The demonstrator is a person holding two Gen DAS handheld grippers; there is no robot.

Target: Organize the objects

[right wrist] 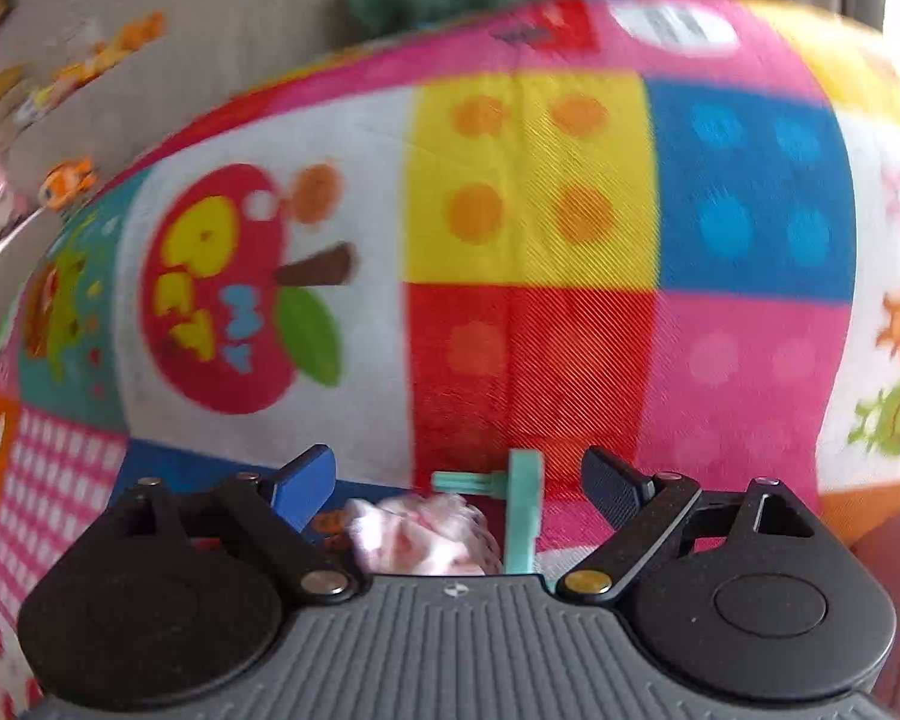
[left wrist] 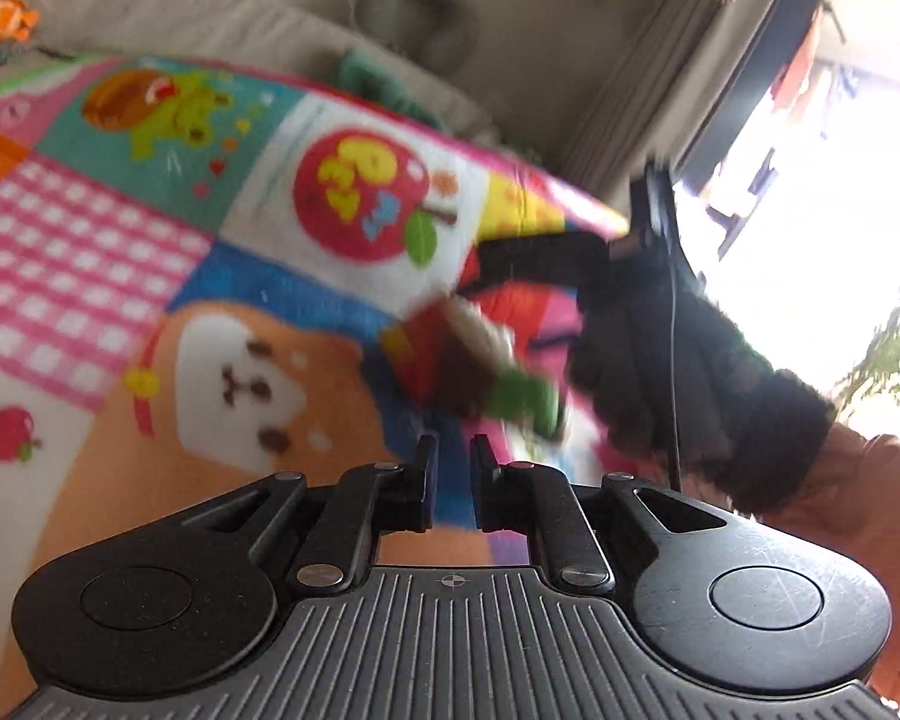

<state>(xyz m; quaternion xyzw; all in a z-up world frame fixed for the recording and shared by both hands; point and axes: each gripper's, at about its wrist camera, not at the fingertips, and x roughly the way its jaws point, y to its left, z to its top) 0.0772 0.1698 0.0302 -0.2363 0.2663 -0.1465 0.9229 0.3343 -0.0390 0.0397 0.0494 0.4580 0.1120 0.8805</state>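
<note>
Left gripper: the left gripper (left wrist: 453, 468) sits at the bottom centre of the left wrist view, its two black fingers almost together with only a narrow slit between them, and nothing is held in that slit.
Right gripper: the right gripper (right wrist: 459, 483) fills the bottom of the right wrist view, its fingers spread wide; one pad is blue, at lower left of centre, the other dark, at lower right of centre.
Teal piece: a small teal plastic part (right wrist: 519, 516) stands in the gap between the spread fingers, nearer the dark pad, with a short ribbed peg pointing toward frame left; whether either pad touches it cannot be told.
Pink bundle: a crumpled pink and white bundle (right wrist: 423, 534) lies just left of the teal piece, low in the gap, close against the gripper body.
Blurred toy: in the left wrist view a blurred red, brown, white and green object (left wrist: 468, 360) sits right of centre, just above the left fingertips and apart from them; what it is cannot be made out.
Gloved hand: a hand in a black glove (left wrist: 678, 372) is at middle right of the left wrist view, beside the blurred toy, with an orange sleeve behind it.
Blanket: a bright patchwork blanket (right wrist: 528, 192) with an apple print and dotted squares covers the surface under both tools.
</note>
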